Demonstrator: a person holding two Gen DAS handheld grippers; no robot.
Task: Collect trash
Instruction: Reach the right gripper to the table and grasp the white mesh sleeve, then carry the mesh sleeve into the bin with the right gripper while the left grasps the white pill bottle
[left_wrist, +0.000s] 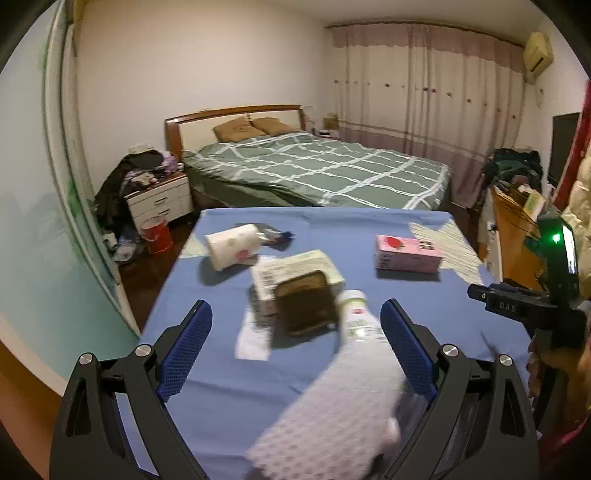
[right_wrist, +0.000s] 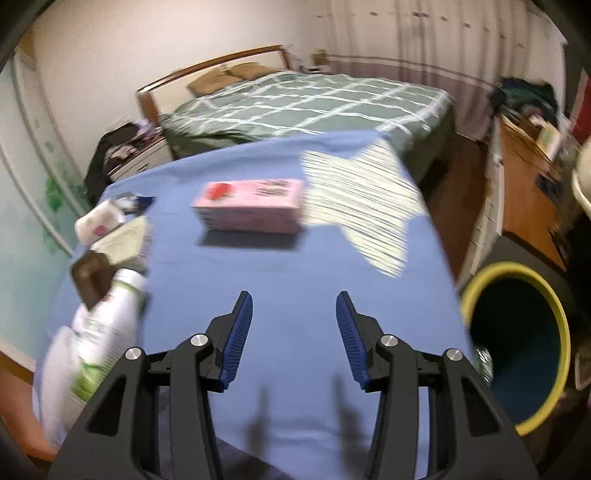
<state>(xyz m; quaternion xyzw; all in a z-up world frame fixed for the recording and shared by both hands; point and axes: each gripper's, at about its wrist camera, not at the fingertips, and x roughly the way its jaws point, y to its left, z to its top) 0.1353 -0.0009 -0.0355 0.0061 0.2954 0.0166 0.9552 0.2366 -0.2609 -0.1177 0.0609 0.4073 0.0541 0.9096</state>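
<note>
1. Left gripper (left_wrist: 295, 325) gapes wide; the plastic bottle (left_wrist: 354, 332) lies between its fingers, at 5 o'clock on the table (left_wrist: 221, 387), ungripped.
2. Right gripper (right_wrist: 294, 314) is spread open, empty.
3. Remaining: pink carton (right_wrist: 251, 206) at 12 o'clock, paper cup (left_wrist: 232, 245), green box (left_wrist: 295, 273) (blurred).
4. Bin (right_wrist: 517, 343) waits at 3 o'clock; its contents are unclear.

Few markings could be read. Pale digits resembling "045" stood on the black body of the right tongs (left_wrist: 506, 306), seen from the left wrist. Beside it, toward the desk's middle, the pink carton (left_wrist: 408, 254) bore dark print too blurred to read, as did the bottle's label (left_wrist: 360, 323).
</note>
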